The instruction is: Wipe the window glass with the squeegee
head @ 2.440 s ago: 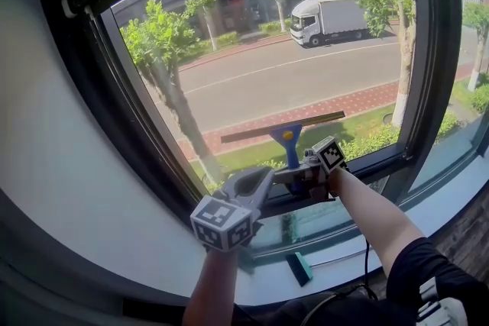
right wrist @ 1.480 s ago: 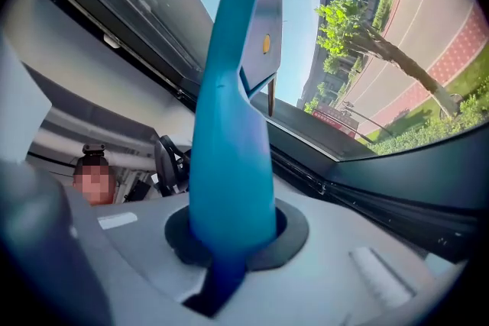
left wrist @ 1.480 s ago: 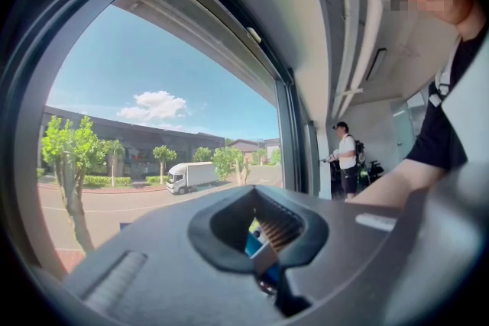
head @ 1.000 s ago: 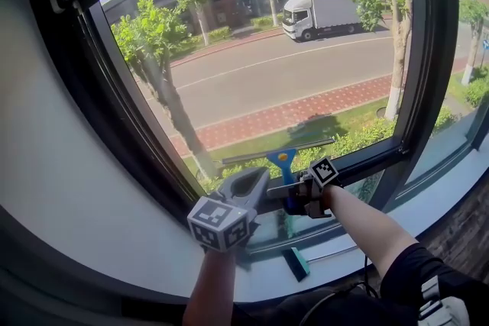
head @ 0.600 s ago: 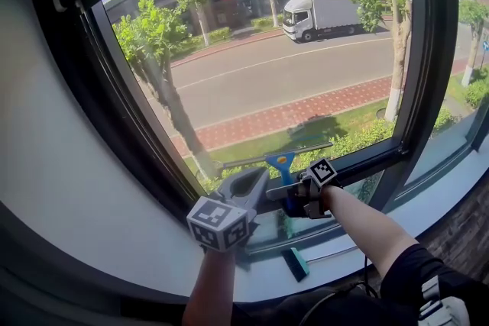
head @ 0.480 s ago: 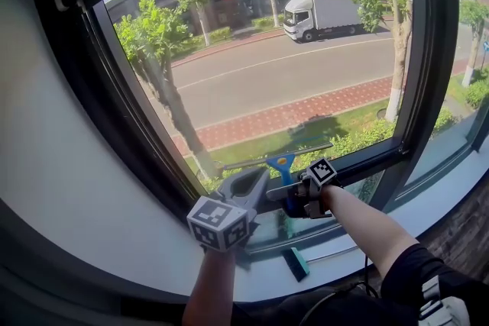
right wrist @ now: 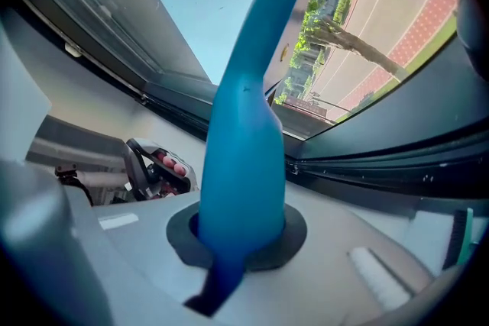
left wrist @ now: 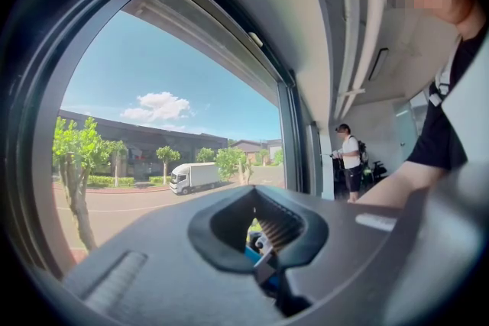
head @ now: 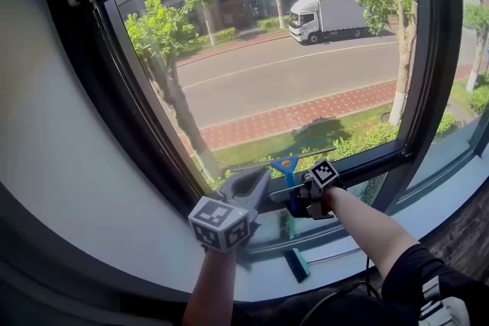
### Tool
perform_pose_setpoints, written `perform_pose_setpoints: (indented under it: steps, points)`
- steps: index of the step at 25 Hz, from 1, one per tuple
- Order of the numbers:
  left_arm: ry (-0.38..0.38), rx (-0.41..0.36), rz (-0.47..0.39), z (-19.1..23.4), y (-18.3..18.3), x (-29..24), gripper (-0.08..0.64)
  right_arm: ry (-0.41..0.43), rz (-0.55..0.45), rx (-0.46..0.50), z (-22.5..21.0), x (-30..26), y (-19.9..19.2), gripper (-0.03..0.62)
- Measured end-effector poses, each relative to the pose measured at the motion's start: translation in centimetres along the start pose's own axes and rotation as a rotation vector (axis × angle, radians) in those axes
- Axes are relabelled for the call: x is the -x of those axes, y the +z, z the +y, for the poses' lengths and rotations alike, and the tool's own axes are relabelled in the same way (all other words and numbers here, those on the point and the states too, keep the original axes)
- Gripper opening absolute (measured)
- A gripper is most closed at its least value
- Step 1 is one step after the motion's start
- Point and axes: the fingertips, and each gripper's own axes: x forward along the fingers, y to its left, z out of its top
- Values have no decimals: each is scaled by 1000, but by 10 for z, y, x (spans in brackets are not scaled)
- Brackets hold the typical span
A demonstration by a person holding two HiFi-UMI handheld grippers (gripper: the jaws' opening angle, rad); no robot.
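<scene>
The squeegee [head: 287, 164] has a blue handle and a thin dark blade that lies across the bottom of the window glass [head: 290, 65], just above the lower frame. My right gripper [head: 296, 195] is shut on the blue handle [right wrist: 244, 156], which rises out between its jaws toward the glass. My left gripper [head: 256, 183] hovers just left of the right one, below the pane, its jaws shut with nothing in them [left wrist: 263, 252]. Through its jaw opening a bit of the blue handle shows.
A dark window frame [head: 367, 158] rims the pane, with a thick vertical post [head: 428, 50] on the right. A small teal tool [head: 296, 265] lies on the pale sill [head: 428, 202] below my hands. A white wall [head: 46, 164] is on the left.
The squeegee has slid down the glass from a little above the frame to the pane's bottom edge, with my right gripper lowering slightly. My left gripper has stayed put.
</scene>
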Motion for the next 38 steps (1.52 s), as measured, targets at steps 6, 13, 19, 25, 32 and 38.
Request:
perform_pose_setpoints:
  steps: [6, 13, 19, 25, 32, 38]
  points:
    - [24, 11, -10, 4, -1, 11, 2, -15, 36, 102, -2, -2, -4, 8]
    - [83, 19, -10, 15, 5, 29, 3, 61, 105, 295, 44, -18, -3, 7]
    - [102, 26, -46, 29, 11, 40, 3, 56, 157, 531, 92, -33, 18, 6]
    - [112, -20, -85, 40, 33, 44, 3, 73, 155, 726, 165, -55, 66, 6]
    - [91, -77, -87, 37, 62, 45, 3, 95, 180, 931, 261, -98, 119, 6]
    - [102, -128, -106, 33, 90, 52, 3, 145, 171, 1011, 332, -135, 154, 6]
